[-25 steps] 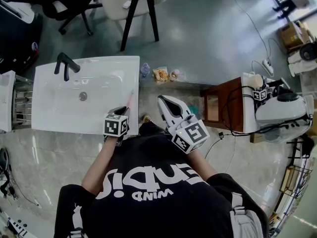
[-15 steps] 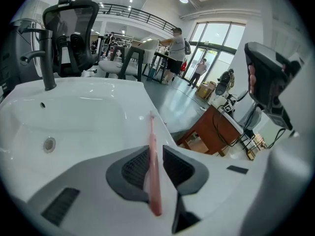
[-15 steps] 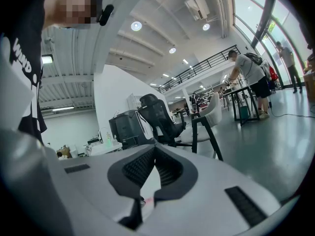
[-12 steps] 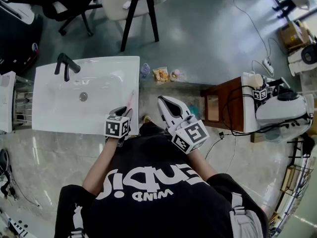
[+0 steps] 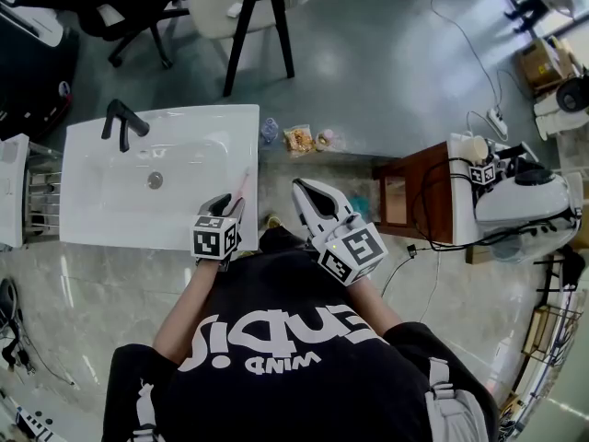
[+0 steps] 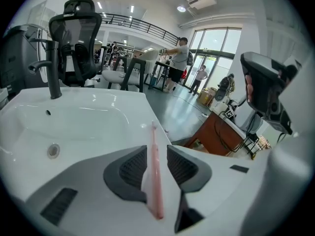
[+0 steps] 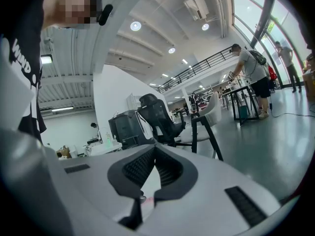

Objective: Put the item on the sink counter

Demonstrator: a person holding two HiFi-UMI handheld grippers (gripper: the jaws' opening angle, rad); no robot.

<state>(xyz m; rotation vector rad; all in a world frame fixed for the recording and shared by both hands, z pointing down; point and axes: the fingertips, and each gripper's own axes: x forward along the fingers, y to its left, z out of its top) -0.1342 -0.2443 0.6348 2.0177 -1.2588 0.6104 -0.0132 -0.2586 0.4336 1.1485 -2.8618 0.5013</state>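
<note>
The left gripper (image 6: 156, 154) has let its jaws spread away from the pink toothbrush (image 6: 154, 181) since a second ago, and they are opening now. The toothbrush has stayed where it was. It lies flat on the white bench (image 5: 241, 127), on the narrow strip just to the right of the basin (image 5: 110, 182), pointing away from the person.

The toothbrush sits between the left gripper's two pads, running lengthwise down the gap, with its head reaching out beyond the fingertips. Neither pad appears to press on it. The right gripper (image 7: 154, 149) hangs well to the right of the basin, off the bench, with its jaws together and nothing between them.

The risk I judge most likely is in pulling back. If the left gripper moves sideways or tilts as it withdraws, a pad could catch the handle. The toothbrush could then roll left into the basin, or right off the bench edge to the floor.
</note>
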